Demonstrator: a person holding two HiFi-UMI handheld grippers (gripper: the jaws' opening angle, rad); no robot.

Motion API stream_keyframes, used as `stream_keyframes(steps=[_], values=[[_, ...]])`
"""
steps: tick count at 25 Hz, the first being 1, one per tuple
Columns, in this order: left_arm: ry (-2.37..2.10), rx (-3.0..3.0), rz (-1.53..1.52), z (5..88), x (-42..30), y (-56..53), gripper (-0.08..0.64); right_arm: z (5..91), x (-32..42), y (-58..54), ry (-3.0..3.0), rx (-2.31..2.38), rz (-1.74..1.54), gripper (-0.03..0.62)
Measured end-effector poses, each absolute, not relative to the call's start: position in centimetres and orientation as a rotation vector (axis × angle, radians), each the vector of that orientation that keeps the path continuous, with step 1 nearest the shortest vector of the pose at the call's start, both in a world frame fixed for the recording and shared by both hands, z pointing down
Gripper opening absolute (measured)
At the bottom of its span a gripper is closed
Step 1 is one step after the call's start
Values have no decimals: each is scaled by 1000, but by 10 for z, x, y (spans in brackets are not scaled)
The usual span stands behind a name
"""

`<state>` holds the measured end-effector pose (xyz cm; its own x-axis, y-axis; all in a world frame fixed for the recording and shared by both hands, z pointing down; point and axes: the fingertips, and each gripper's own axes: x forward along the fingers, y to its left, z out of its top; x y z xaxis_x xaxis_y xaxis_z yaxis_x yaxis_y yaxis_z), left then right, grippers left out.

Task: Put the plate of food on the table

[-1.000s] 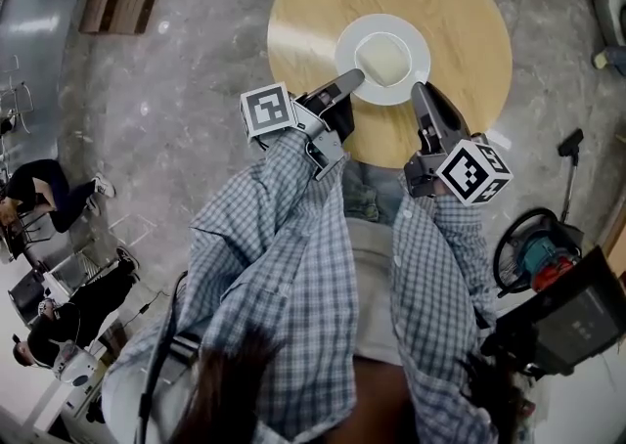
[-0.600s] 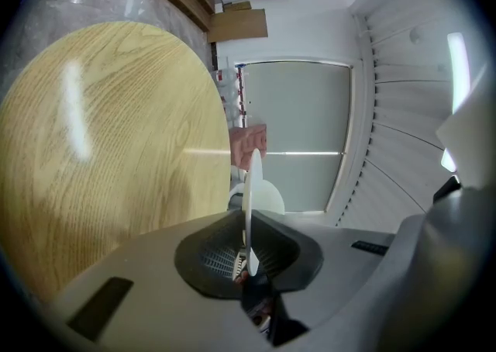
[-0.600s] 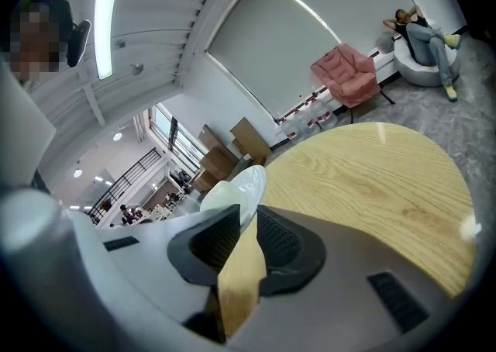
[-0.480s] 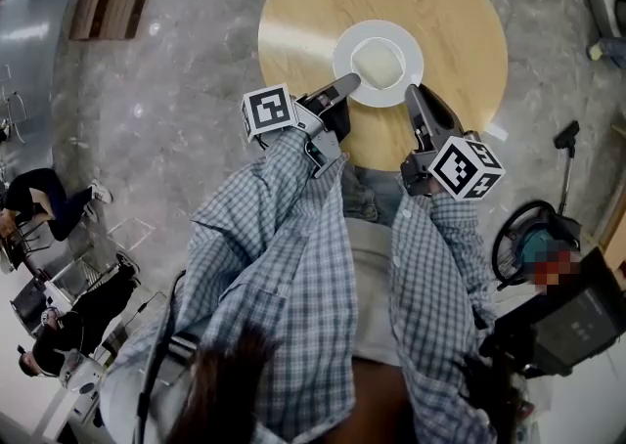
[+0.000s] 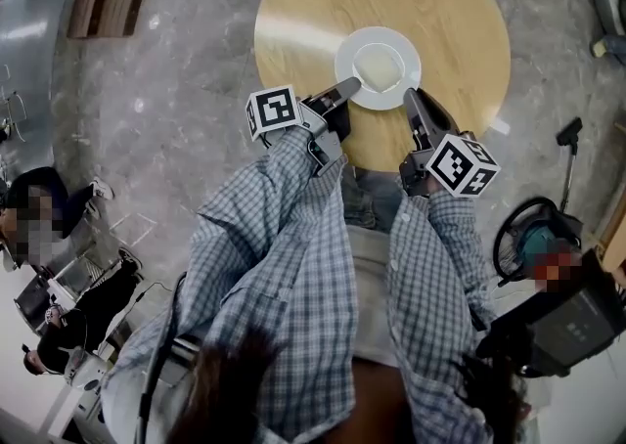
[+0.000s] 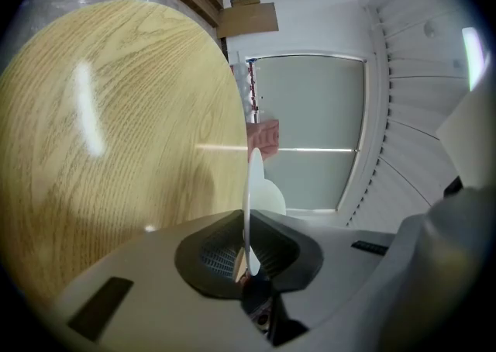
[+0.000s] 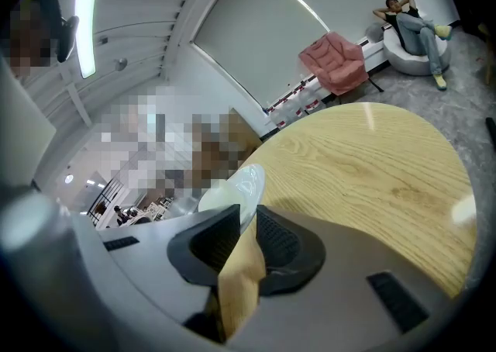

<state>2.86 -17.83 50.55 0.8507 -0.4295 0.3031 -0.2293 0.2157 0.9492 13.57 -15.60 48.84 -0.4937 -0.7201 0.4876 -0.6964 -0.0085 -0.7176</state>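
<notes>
Person's in a shirt [image 5: 293, 266], blue-white check, long sleeves [image 5: 430, 266] reaching right to the tools. Blue jeans [image 5: 367, 193] under it. Left tongs [image 5: 350, 87]: dark tapered fingers, grey body, rear cube [image 5: 273, 111] with black-white square markers on each face. Right tongs [image 5: 410, 96]: same build, own marker cube [image 5: 463, 165]. Close up, the shells [image 6: 139, 281] are smooth light grey, each with a dark rectangular slot [image 6: 97, 304]. Pads [image 6: 205, 253] are black and ribbed.
</notes>
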Motion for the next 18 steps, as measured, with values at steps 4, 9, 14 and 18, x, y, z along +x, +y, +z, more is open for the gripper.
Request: stream_keyframes(steps=[4,9,14,18], values=[[-588,1359,-121,520,28,-176,31,503,135,-154,2184,-1591,-1597,66],[-593,1345,-76,535,29,-171,28,518,135,-149,2174,-1614,-1647,66],[-598,1329,-37,546,28,-168,28,530,134,-146,2178,-1631,-1690,66],[-609,1308,-13,557,26,-162,28,541,132,-143,2179,-1642,-1720,66]])
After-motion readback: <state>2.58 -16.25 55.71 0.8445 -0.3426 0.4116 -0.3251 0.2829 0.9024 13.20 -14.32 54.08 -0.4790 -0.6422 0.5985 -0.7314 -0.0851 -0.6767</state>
